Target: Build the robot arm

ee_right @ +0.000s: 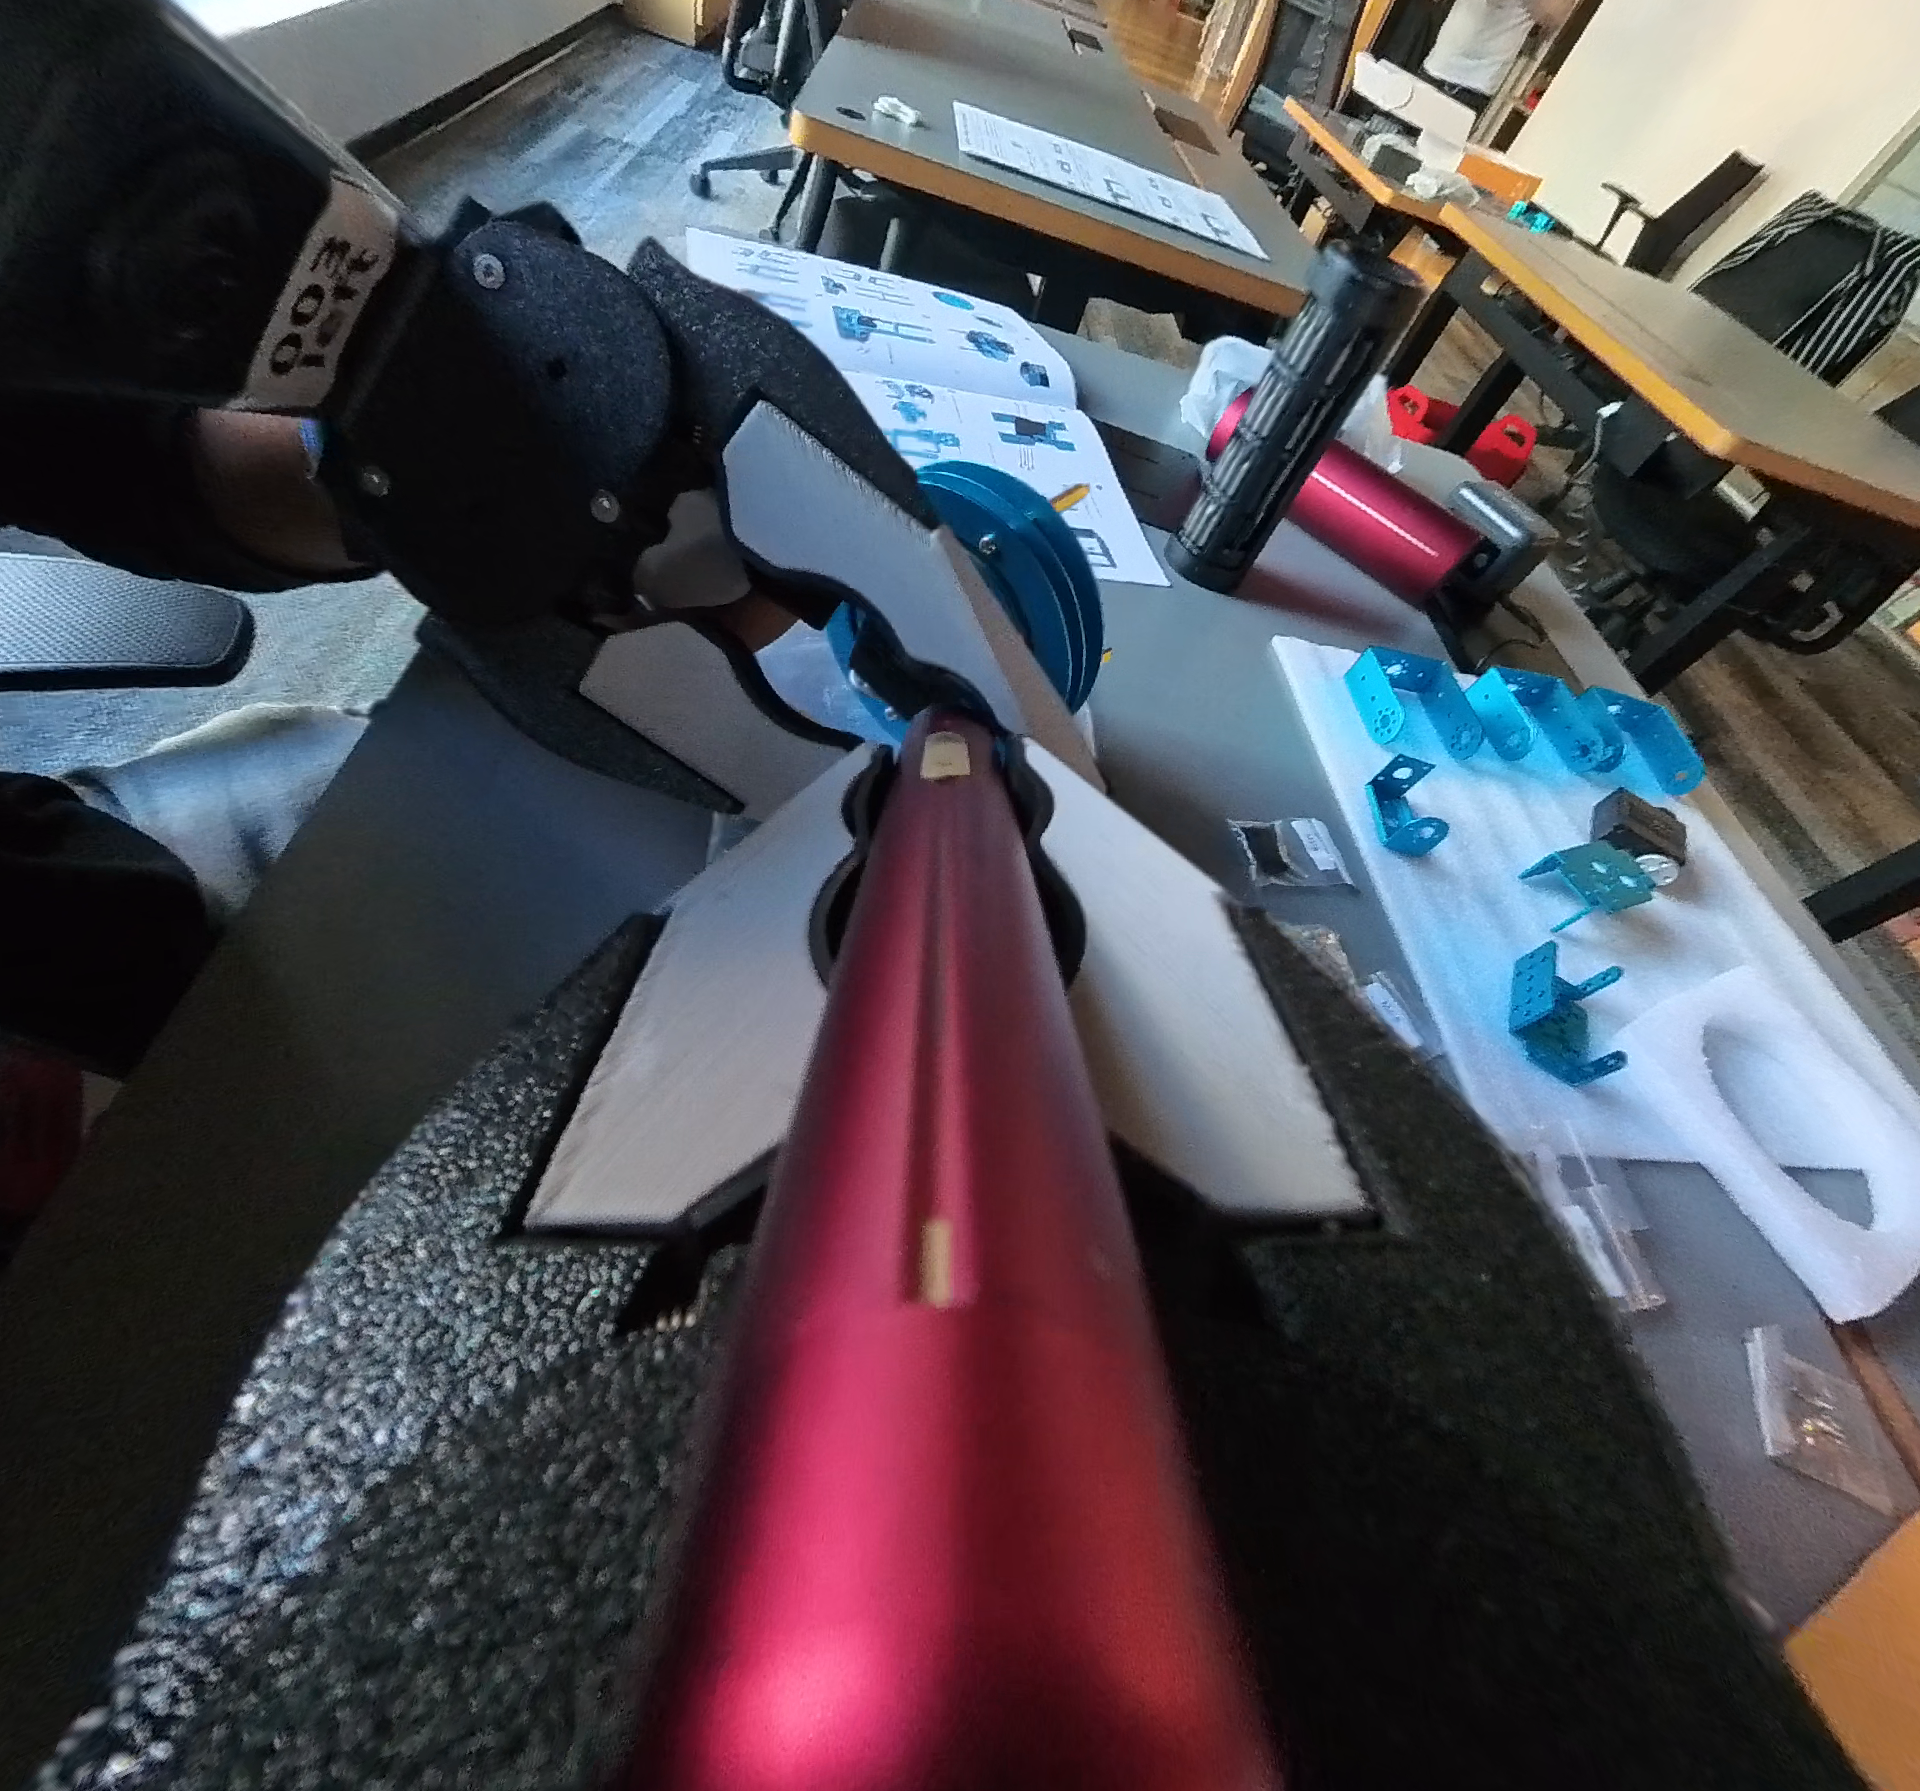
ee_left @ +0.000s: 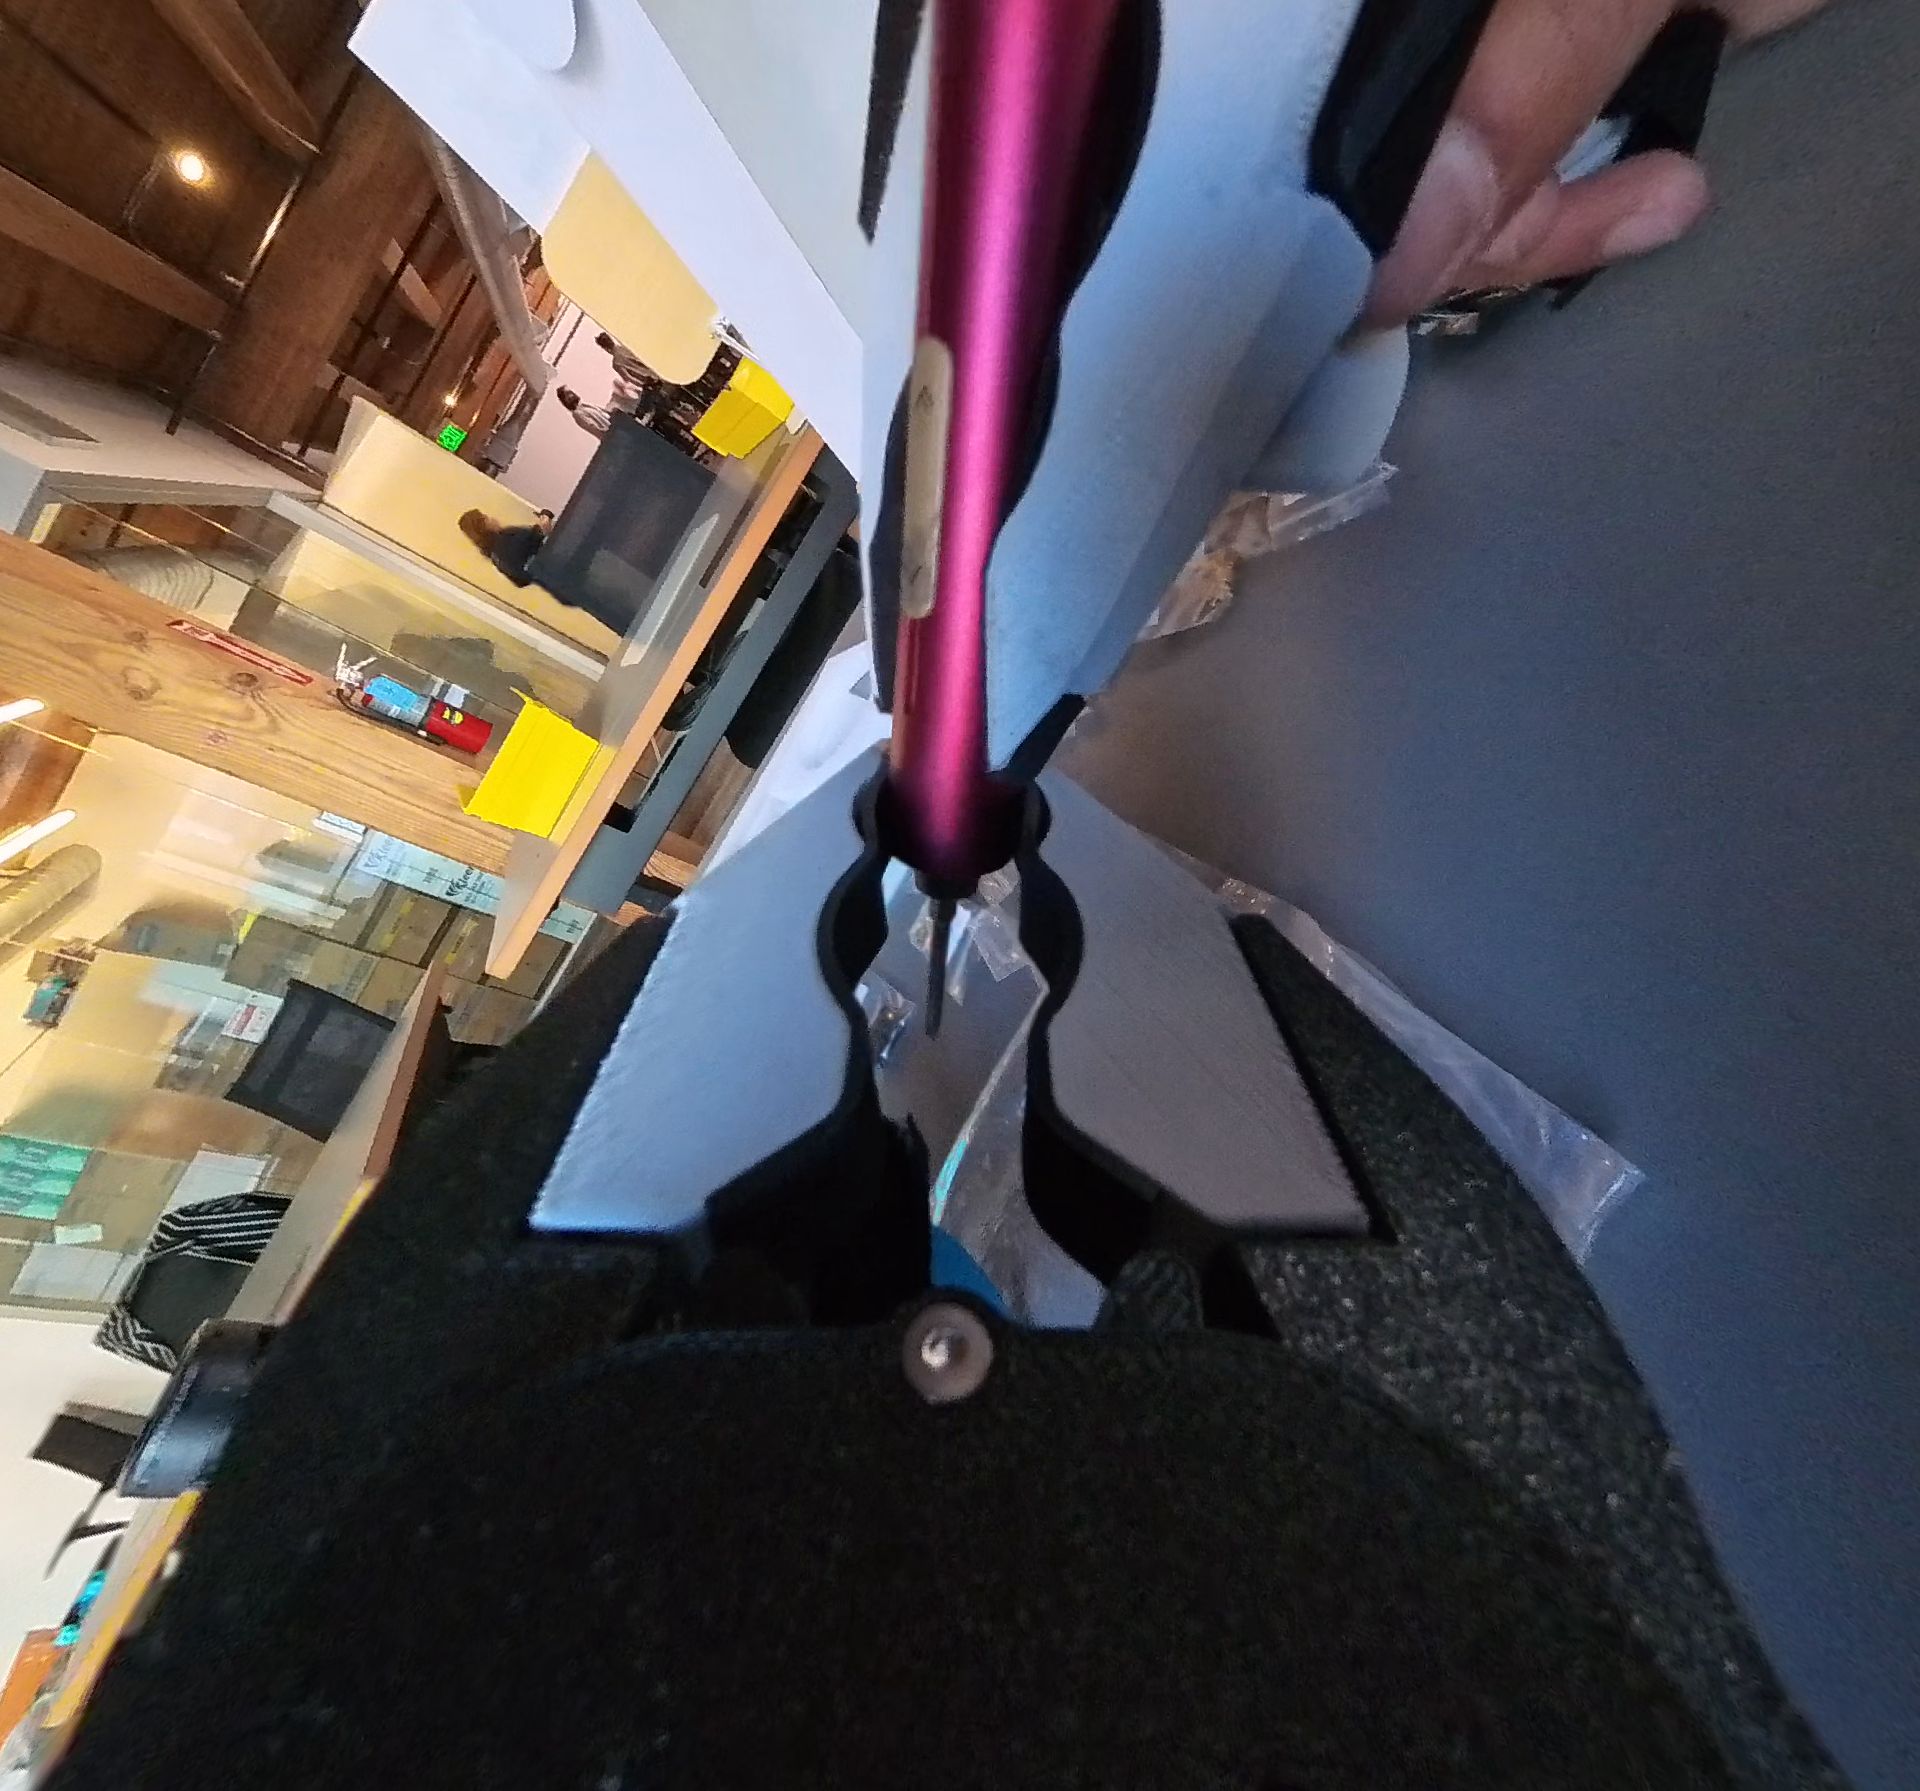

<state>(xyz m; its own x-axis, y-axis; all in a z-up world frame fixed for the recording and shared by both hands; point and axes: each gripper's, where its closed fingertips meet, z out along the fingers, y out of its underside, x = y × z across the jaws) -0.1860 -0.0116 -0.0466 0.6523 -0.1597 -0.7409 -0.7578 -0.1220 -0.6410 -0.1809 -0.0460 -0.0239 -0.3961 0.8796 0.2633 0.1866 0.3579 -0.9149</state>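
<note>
My right gripper (ee_right: 940,796) is shut on a magenta screwdriver (ee_right: 935,1222) that runs forward between its jaws. In the left wrist view the screwdriver (ee_left: 987,287) comes down from the top. Its nose sits between the fingertips of my left gripper (ee_left: 951,811), and its thin bit (ee_left: 935,972) points into the gap. A blue part (ee_left: 966,1263) shows deep between the left jaws. In the right wrist view the left gripper's fingers (ee_right: 831,505) hold a round blue disc assembly (ee_right: 1039,578) just above the grey table (ee_right: 1247,681). A hand (ee_left: 1538,131) holds the right gripper.
A white foam sheet (ee_right: 1455,910) on the right carries several blue brackets (ee_right: 1507,723) and a black servo (ee_right: 1636,827). An open instruction booklet (ee_right: 935,339), a black ribbed cylinder (ee_right: 1288,422), a red cylinder (ee_right: 1371,505) and small plastic bags (ee_right: 1294,853) lie behind. Other desks and chairs stand beyond.
</note>
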